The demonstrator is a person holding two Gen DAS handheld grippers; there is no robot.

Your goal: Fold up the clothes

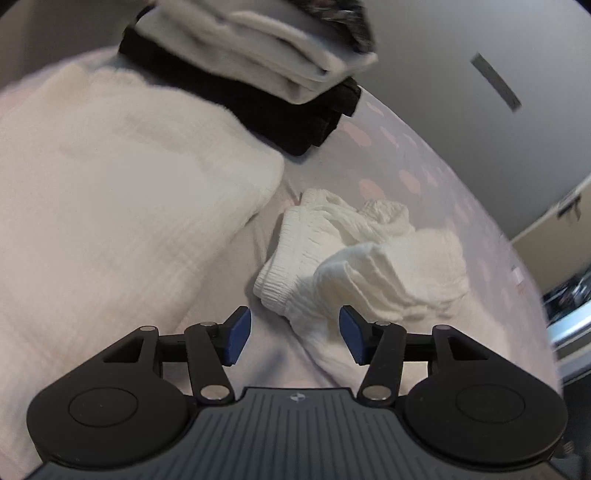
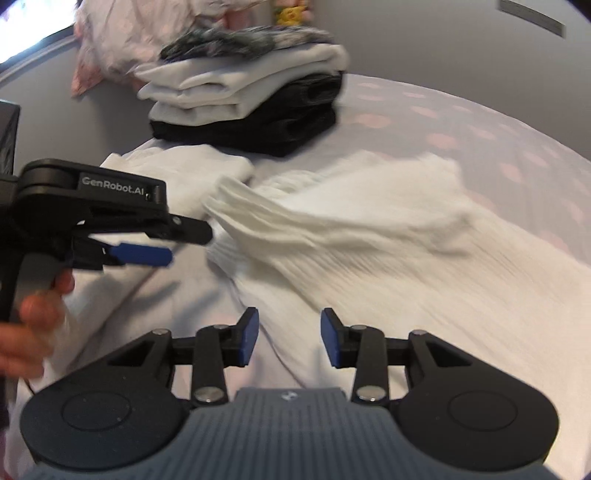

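Crinkled white garment (image 2: 369,229) bunched (ribbed cuff) on dotted sheet (image 2: 461,122).

Left hand-held gripper (image 1: 294,338) and right hand-held gripper (image 2: 289,341) both gape empty, blue pads apart.

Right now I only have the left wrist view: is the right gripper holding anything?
Observer: No. The right gripper is open, with nothing between its fingers; the white ribbed garment lies just ahead of it.
Operator: What sits behind the folded stack?
Observer: Behind the folded stack, a crumpled pink-spotted cloth lies against the wall.
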